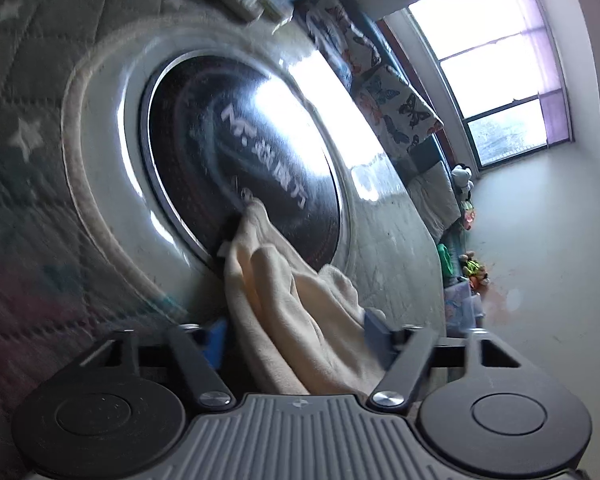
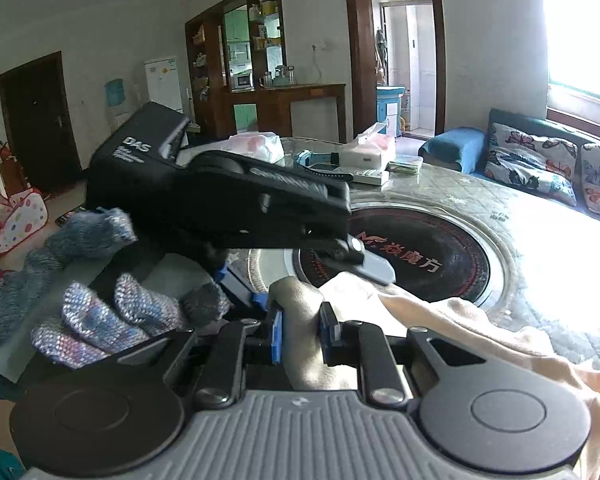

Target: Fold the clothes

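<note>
Room: living room with a bright window (image 1: 496,64), a wooden cabinet (image 2: 256,64) on the far wall and a sofa with butterfly cushions (image 2: 528,164).
Tabletop: quilted star-print cover (image 1: 24,128) around a round black induction plate (image 2: 416,260) with white lettering, set in the middle.
Far edge of tabletop: tissue box (image 2: 364,152), plastic bag (image 2: 256,144) and small clutter.
Cloth: cream towel (image 2: 480,320), bunched and partly raised, lying from the near rim of the plate toward the near edge.
Right tongs (image 2: 300,328): clenched on a fold of the towel, blue pads pressing either side.
Left tongs (image 1: 296,336): spread wide, the towel running loose between the fingers; no pinch visible.
Left hand (image 2: 112,296): in a knitted glove, holding the black left tool just beside the right tongs.
</note>
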Tool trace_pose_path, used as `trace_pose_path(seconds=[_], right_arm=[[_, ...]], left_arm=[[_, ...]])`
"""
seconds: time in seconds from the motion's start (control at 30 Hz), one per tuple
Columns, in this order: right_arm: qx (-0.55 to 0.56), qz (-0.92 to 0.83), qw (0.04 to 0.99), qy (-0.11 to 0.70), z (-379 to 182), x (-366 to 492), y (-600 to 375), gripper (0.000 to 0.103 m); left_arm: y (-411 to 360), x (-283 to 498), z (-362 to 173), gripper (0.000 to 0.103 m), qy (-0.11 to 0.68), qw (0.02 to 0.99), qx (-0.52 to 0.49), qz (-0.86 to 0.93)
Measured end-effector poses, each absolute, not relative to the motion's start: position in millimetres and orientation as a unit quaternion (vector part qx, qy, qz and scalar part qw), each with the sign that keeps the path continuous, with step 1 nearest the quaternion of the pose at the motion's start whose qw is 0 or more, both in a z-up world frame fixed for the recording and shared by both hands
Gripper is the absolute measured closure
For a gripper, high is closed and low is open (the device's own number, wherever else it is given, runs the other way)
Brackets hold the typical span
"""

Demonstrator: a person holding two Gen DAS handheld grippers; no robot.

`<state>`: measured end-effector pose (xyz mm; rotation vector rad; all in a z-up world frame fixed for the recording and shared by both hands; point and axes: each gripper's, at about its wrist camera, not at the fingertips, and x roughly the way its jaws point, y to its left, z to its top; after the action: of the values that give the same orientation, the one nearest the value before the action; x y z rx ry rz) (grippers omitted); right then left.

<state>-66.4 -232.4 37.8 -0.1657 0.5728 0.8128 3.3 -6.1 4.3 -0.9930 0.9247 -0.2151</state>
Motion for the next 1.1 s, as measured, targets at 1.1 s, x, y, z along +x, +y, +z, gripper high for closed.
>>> trace_pose_path(seconds=[1.1], right_arm=[[0.084,0.1,0.933,0.336,-15,-13,-401,0.072]], left_arm=[[-26,1,19,0.087,0.411,0.84,-0.343,-0.088]])
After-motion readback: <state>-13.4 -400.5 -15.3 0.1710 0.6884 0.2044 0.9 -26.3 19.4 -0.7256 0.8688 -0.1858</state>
